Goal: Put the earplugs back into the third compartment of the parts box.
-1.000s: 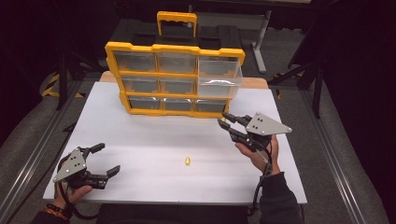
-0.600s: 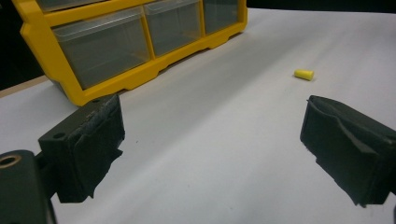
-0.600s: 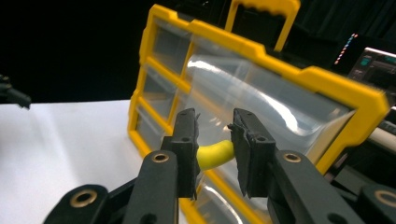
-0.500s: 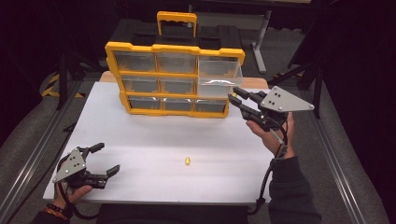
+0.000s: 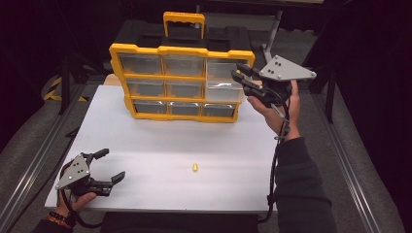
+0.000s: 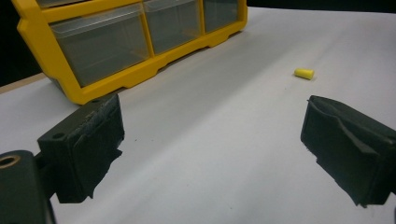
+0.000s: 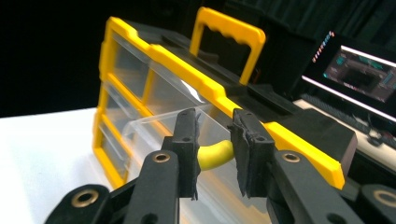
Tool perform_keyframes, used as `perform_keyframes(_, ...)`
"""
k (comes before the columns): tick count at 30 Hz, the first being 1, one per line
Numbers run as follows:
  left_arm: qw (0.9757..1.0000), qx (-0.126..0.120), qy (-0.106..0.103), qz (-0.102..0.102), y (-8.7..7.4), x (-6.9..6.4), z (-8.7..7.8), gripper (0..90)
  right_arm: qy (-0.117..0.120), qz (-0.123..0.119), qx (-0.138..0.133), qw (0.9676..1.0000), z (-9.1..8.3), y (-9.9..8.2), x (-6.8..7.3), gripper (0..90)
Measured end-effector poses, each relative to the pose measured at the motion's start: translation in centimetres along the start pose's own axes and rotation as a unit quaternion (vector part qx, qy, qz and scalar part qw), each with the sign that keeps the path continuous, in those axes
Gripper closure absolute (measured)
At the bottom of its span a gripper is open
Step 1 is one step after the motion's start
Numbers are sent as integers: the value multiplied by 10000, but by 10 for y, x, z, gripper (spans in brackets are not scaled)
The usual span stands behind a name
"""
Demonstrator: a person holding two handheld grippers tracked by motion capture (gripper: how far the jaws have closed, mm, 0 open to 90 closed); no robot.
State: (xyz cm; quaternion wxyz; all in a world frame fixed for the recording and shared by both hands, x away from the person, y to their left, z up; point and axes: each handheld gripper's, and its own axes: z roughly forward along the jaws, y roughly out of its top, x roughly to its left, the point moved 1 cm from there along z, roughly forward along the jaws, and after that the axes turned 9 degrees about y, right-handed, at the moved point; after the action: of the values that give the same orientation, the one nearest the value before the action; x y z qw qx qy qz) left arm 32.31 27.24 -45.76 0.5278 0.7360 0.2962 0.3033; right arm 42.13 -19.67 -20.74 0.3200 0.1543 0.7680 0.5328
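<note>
A yellow organizer [image 5: 180,82] with clear drawers stands at the back of the white table [image 5: 160,145]. Its middle right drawer [image 5: 222,91] is pulled out. My right gripper [image 5: 239,77] hovers at the organizer's right end, above that open drawer, shut on a yellow earplug [image 7: 215,155] squeezed between its pads. A second yellow earplug [image 5: 195,167] lies loose on the table, also seen as a small earplug [image 6: 304,73] ahead of my left gripper [image 6: 210,149]. My left gripper [image 5: 108,167] rests at the front left corner, open, nothing between its jaws.
The organizer's yellow handle [image 7: 229,42] rises behind the drawers. A lit monitor [image 7: 357,70] sits beyond the organizer in the right gripper view. Dark floor and metal rails [image 5: 29,170] flank the table.
My right gripper has risen and moved back to the right, from over the table up to the organizer's open drawer, carrying the earplug. The left gripper has stayed put.
</note>
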Motion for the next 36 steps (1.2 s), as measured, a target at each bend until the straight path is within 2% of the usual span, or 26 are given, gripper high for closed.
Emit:
perform_keyframes(11,10000,-16,-35,-27,-1,1,0,71,-198,291,253,9991,22,-2,-17,718)
perform_keyframes(16,10000,-3,-28,-12,-1,1,1,70,-323,316,329,9984,26,-4,-20,708)
perform_keyframes(25,10000,20,-23,-32,-2,0,3,71,-403,427,485,9971,35,-8,-25,691)
perform_keyframes(30,10000,23,10,-35,-2,0,3,71,-459,458,466,9968,36,-9,-25,664)
perform_keyframes(31,10000,26,5,-39,-2,0,3,71,-495,433,465,9968,36,-8,-24,627)
perform_keyframes(36,10000,20,-1,-58,-2,0,3,71,-538,456,361,9969,33,-7,-20,552)
